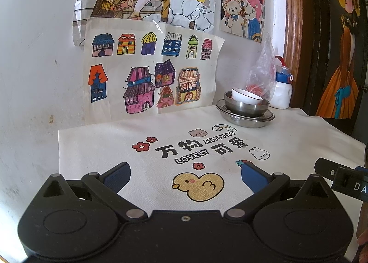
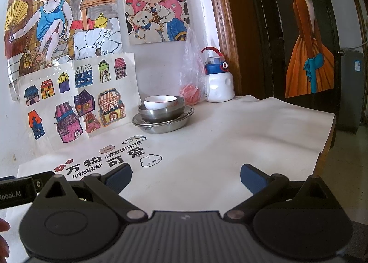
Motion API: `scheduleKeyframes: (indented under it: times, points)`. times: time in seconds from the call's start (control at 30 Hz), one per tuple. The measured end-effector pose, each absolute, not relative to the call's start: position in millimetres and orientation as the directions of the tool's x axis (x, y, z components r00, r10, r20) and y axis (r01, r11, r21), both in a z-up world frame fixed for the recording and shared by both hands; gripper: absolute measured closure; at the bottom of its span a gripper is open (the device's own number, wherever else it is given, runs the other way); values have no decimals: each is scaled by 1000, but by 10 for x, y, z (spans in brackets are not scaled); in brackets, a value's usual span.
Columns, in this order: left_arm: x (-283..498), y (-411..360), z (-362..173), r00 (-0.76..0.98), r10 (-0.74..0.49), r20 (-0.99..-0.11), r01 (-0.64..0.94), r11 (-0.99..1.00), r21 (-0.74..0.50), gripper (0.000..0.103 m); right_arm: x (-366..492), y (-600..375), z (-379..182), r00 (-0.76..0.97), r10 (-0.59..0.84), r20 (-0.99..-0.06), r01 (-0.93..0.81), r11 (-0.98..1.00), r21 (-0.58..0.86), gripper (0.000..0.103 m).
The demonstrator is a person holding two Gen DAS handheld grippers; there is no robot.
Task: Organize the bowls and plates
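A stack stands at the far side of the table: a white ceramic bowl (image 1: 246, 96) inside a steel bowl (image 1: 246, 106), on steel plates (image 1: 245, 118). The right wrist view shows the same white bowl (image 2: 160, 102), steel bowl (image 2: 162, 112) and steel plates (image 2: 163, 123). My left gripper (image 1: 185, 176) is open and empty, low over the near part of the printed tablecloth (image 1: 115, 147), well short of the stack. My right gripper (image 2: 185, 177) is open and empty, also near the front, apart from the stack.
A clear plastic bag with red contents (image 2: 192, 78) and a white-and-blue water bottle (image 2: 218, 81) stand behind the stack against the wall. Children's drawings (image 2: 76, 99) lean on the wall. The table's right edge (image 2: 326, 147) drops off beside a wooden door frame (image 2: 227, 32).
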State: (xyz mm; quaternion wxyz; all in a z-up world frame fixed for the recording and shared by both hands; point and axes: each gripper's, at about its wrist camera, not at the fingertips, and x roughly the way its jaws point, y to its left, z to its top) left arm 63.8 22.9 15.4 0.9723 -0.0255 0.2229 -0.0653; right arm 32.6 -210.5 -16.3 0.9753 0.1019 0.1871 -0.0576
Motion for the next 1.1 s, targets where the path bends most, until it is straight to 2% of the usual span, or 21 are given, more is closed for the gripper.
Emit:
scheduleKeyframes:
  times: [1.1]
  points:
    - [643,264,147,884,-159,-440,122,986,-111,1,323,-2064,-215,923,-68,-379,144,974,176,0]
